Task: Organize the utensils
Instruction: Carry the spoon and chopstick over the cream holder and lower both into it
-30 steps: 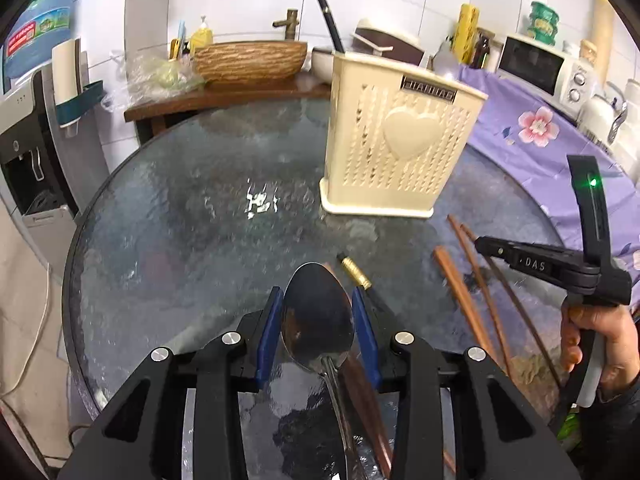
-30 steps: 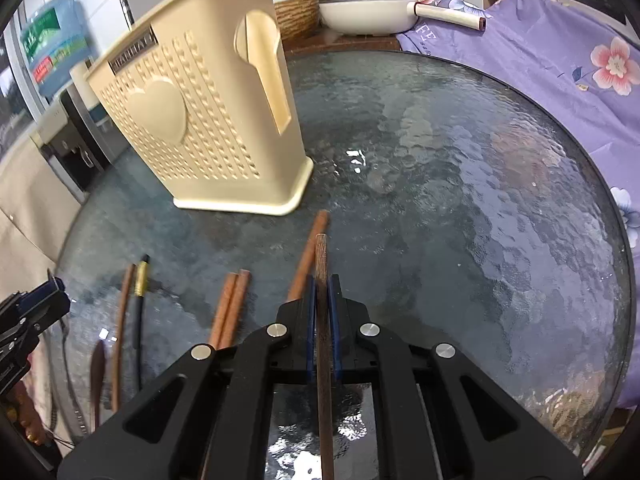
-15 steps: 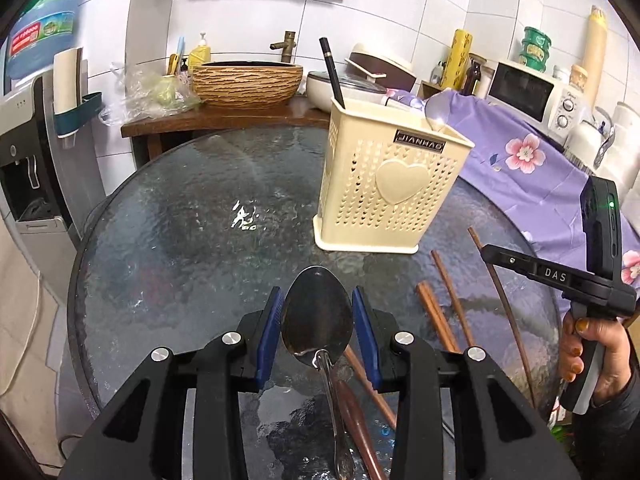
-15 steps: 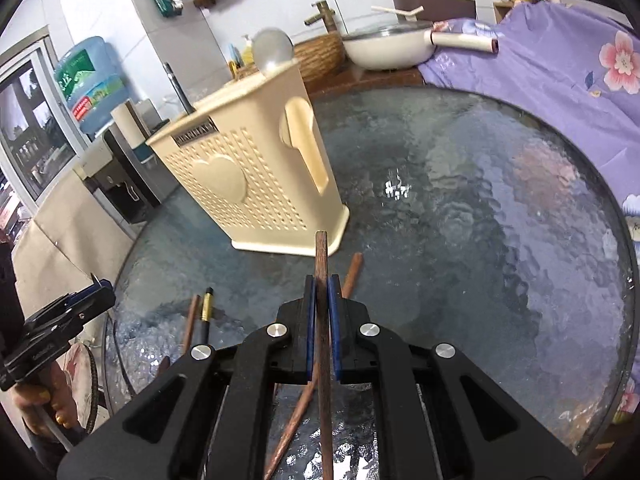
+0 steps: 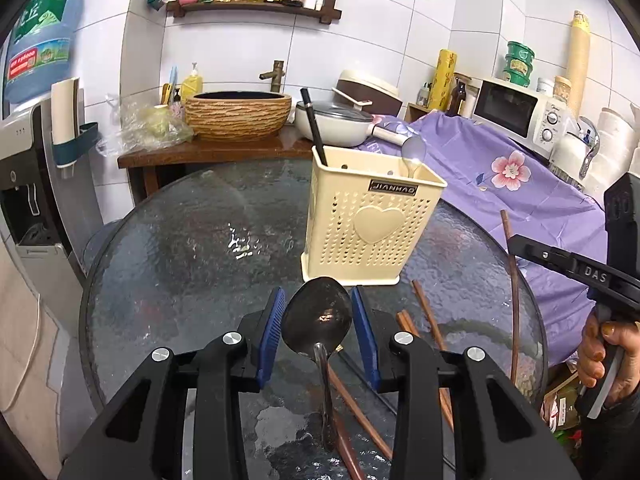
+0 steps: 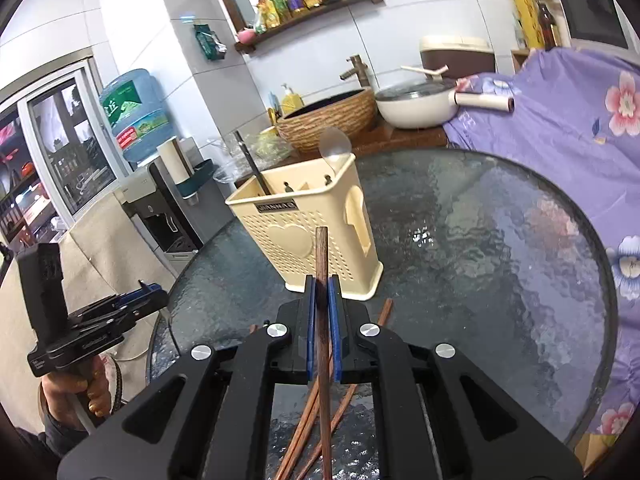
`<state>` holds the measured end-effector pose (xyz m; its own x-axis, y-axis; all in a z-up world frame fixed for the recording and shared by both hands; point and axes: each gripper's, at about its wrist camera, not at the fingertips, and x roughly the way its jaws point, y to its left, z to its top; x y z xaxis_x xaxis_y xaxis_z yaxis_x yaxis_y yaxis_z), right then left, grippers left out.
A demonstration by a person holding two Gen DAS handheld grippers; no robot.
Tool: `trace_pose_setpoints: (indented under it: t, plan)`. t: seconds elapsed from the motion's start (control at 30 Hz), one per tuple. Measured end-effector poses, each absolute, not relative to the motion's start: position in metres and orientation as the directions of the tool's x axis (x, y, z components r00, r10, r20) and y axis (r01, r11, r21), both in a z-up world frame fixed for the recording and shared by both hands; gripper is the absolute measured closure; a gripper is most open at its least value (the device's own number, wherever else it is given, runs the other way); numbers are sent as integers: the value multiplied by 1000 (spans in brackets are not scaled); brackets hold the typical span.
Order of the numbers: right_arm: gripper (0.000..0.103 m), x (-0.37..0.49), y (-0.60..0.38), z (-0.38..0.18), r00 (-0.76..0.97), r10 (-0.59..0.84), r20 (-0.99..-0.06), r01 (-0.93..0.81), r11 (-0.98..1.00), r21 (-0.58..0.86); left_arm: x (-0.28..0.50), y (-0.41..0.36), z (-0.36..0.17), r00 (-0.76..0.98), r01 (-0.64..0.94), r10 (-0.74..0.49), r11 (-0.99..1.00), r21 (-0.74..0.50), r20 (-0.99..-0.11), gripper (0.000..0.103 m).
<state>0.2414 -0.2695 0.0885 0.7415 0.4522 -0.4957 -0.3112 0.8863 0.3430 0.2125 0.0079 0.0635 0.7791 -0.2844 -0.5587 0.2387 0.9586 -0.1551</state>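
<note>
My left gripper (image 5: 318, 314) holds a metal spoon (image 5: 317, 318) by its bowl, lifted above the glass table (image 5: 180, 264). My right gripper (image 6: 321, 290) is shut on a dark wooden chopstick (image 6: 322, 256), also raised; it shows at the right in the left wrist view (image 5: 514, 292). The cream perforated utensil holder (image 5: 368, 216) stands on the table ahead of both, with a spoon (image 5: 414, 152) and a black handle (image 5: 314, 122) in it. Several brown chopsticks (image 5: 426, 320) lie on the glass below the grippers, also in the right wrist view (image 6: 352, 384).
A wooden counter (image 5: 208, 152) behind the table carries a woven basin (image 5: 238, 114) and a white pan (image 5: 340, 124). A purple flowered cloth (image 5: 500, 168) covers the right side, with a microwave (image 5: 520, 110) beyond. A water dispenser (image 5: 24, 184) stands left.
Both grippers have risen from the table with their loads, the spoon and the chopstick. The holder now looks lower and farther, and the wall shelf has come into view.
</note>
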Motion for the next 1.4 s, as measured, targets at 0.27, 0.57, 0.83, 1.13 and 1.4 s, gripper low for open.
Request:
trace_pose_setpoints:
  t: [0.27, 0.57, 0.83, 1.13, 1.4]
  plan:
    - [96, 230, -269, 108, 756, 465, -460, -338, 880, 334, 211, 5, 76, 791, 259, -295, 955, -144, -535, 69]
    - [96, 222, -265, 135, 785, 468, -405, -365, 879, 308, 215, 0, 93, 803, 280, -316, 949, -147, -505, 69]
    - [96, 228, -254, 167, 809, 460, -366, -388, 885, 257, 223, -2, 116, 833, 280, -316, 949, -148, -454, 69]
    - [96, 248, -246, 214, 831, 460, -313, -405, 886, 227, 248, -3, 169, 873, 274, -320, 946, -172, -368, 69]
    - [96, 286, -240, 279, 865, 446, -231, -391, 887, 247, 293, -18, 219, 910, 250, -292, 953, -171, -296, 69]
